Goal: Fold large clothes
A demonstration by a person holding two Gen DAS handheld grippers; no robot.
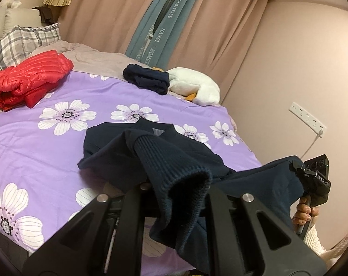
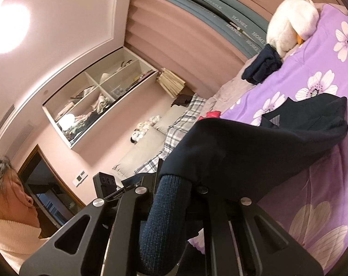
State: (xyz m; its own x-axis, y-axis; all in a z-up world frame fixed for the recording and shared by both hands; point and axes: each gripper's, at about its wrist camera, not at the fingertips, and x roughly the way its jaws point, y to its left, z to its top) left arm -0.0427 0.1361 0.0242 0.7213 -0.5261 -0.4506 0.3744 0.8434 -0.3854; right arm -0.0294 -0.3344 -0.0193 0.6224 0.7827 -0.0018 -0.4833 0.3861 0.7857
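Both hand-held grippers are clenched on the navy sweater point(image 1: 151, 147), which lies on the bed point(image 1: 36, 142) near its foot edge, collar end flat and hem end lifted off the quilt. The left hand-held gripper point(image 1: 174, 197) pinches a ribbed cuff; the right hand-held gripper point(image 2: 174, 193) pinches another ribbed band, with the body cloth hanging over it.

What could go wrong, as I judge it:
- Each grip holds only a narrow ribbed edge. If the cloth is pulled taut between the two, a cuff may slip out and that side would drop.
- The loose sleeve cloth bunches over the body. Laid down like this, the fold would trap a lump.
- The collar end rests free on the bed, so a strong pull toward the foot edge could drag the whole sweater out of line, or off the bed.
- Carried too far from the foot edge, the sweater could reach the other clothes.

Count:
- Sweater in hand: one.
- Red jacket point(image 1: 29, 80), beyond the sweater, toward the pillows: one.
- Dark bundle point(image 1: 146, 79), beyond the sweater: one, touching one white plush point(image 1: 194, 87).
- Hand-held grippers: two.
- Plaid pillows point(image 1: 19, 43): I cannot tell how many.
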